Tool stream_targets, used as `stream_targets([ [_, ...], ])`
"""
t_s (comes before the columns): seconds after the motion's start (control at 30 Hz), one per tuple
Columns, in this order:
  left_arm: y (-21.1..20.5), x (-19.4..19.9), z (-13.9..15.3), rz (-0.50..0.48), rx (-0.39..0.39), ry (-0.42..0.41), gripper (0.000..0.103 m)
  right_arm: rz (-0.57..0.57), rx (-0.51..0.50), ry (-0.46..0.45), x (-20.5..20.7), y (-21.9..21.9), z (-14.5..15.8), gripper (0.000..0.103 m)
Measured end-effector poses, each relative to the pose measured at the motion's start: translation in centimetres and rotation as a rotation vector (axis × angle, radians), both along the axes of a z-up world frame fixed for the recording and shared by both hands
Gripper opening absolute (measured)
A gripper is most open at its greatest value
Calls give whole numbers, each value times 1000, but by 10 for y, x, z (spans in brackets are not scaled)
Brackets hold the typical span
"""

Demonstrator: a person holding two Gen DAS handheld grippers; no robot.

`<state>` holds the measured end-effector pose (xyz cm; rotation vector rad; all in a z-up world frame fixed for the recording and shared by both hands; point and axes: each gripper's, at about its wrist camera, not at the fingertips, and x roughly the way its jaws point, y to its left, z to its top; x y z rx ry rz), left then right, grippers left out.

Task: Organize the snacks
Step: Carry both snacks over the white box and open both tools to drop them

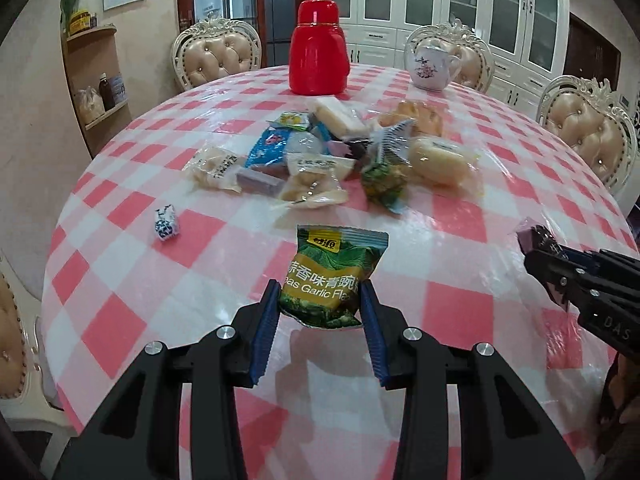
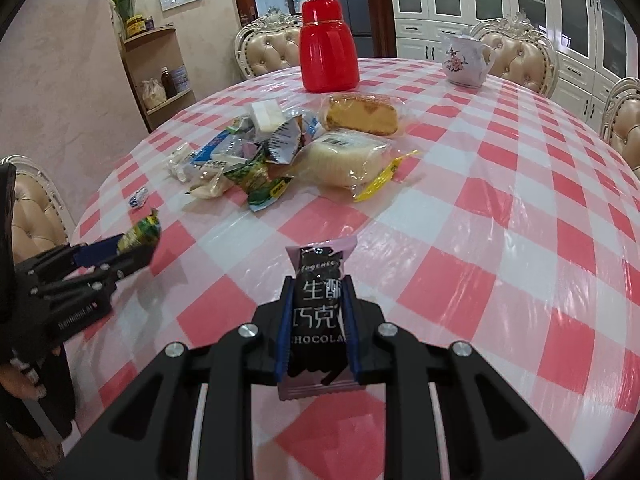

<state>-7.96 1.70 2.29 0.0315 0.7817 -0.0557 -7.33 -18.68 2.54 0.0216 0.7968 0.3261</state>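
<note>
My left gripper [image 1: 320, 292] is shut on a green garlic pea packet [image 1: 334, 278] and holds it above the pink checked table [image 1: 460, 304]. It also shows at the left of the right wrist view [image 2: 136, 246]. My right gripper [image 2: 318, 312] is shut on a black chocolate packet [image 2: 318, 300] with pink ends, above the table's near edge. It shows at the right of the left wrist view [image 1: 540, 256]. A pile of snack packets [image 1: 332, 152] lies mid-table, also in the right wrist view [image 2: 280, 152]. A small blue and white candy [image 1: 165, 225] lies apart, left of the pile.
A red thermos [image 1: 319, 48] and a white flowered teapot [image 1: 432, 65] stand at the far side of the table. Padded chairs [image 1: 216, 56] ring the table. A corner shelf [image 1: 100, 92] with jars stands at the left wall.
</note>
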Motion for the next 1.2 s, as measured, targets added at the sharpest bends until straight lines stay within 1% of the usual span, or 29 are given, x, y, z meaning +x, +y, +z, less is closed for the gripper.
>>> stream_targets([
  [0.27, -24, -14, -5, -38, 2, 18, 38, -8, 2, -1, -19, -10, 2, 23],
  [0.47, -46, -26, 0, -80, 23, 7, 38, -28, 5, -15, -34, -26, 5, 23],
  [0.67, -74, -39, 5, -129, 45, -7, 38, -55, 9, -40, -55, -50, 14, 23],
  [0.87, -114, -54, 14, -208, 77, -32, 38, -107, -14, -71, -87, -92, 31, 23],
  [0.93, -129, -59, 16, -239, 76, -34, 38, -125, -28, -86, -98, -105, 37, 23],
  [1.03, -155, -67, 18, -294, 91, -40, 38, -155, -81, -102, -118, -128, 45, 23],
  [1.2, -201, -83, 25, -400, 109, -61, 38, -224, -123, -112, -143, -169, 50, 23],
])
